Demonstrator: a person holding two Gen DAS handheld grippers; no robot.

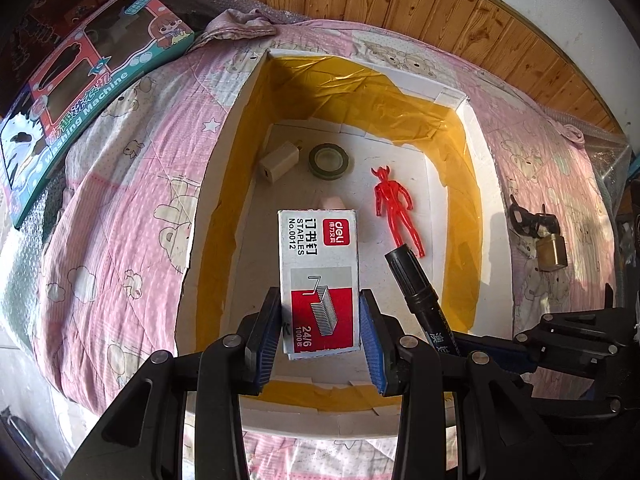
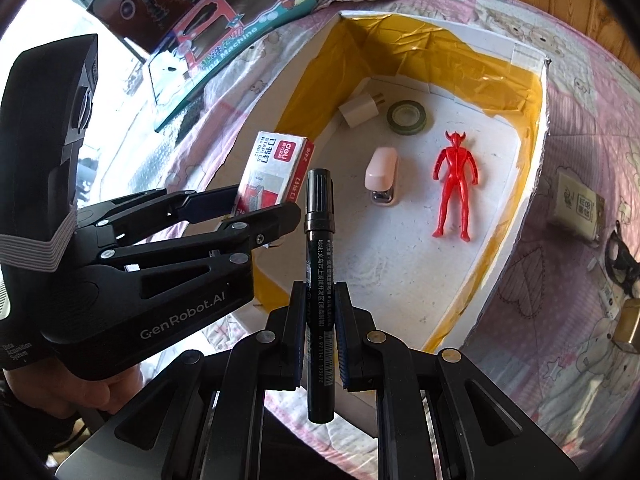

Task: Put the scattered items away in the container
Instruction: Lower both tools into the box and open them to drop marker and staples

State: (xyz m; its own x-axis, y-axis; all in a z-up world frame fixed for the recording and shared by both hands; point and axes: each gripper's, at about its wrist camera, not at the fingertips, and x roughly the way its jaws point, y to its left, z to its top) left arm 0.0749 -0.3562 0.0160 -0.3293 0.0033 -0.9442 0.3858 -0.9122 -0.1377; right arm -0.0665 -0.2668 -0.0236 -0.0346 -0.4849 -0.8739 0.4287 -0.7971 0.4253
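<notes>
Both wrist views close above, perhaps steeply, one shared container [image 1: 496,200].

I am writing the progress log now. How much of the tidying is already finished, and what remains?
Done: the charger plug, tape roll, pink stapler and red figure lie in the white box. In hand: the left hand-held gripper holds the staples box and the right hand-held gripper holds the black marker, both over the white box. Left: a brass padlock and small carton on the quilt.
</notes>
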